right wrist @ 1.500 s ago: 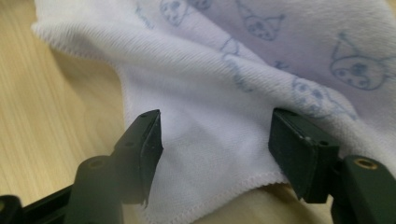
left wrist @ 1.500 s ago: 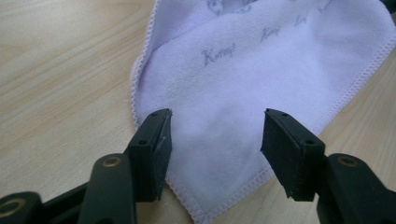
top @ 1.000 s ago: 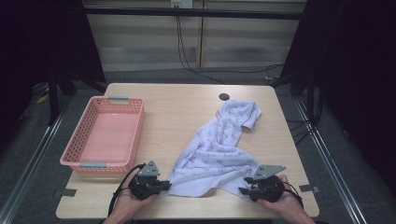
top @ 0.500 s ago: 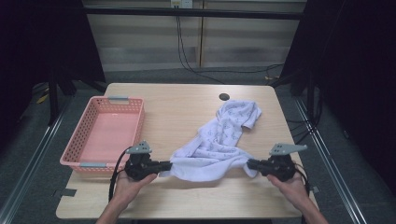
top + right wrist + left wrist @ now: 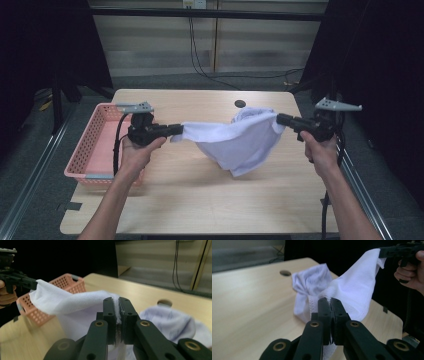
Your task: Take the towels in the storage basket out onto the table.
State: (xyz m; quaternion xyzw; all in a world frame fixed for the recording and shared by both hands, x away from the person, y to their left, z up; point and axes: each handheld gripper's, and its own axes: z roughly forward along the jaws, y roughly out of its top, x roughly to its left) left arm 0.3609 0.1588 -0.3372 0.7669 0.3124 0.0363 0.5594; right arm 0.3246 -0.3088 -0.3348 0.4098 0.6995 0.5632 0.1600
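The white cloth [image 5: 239, 142] hangs in the air between the two grippers, above the middle of the table [image 5: 200, 200], its far end trailing down onto the wood. The left gripper [image 5: 176, 131] is clamped on one corner and the right gripper [image 5: 281, 120] on the other, jaws pressed tight on the hem in both gripper views. Picking up looks done; spreading, folding, and perhaps placing it in the pink basket [image 5: 95, 145] at the left seem yet to come.
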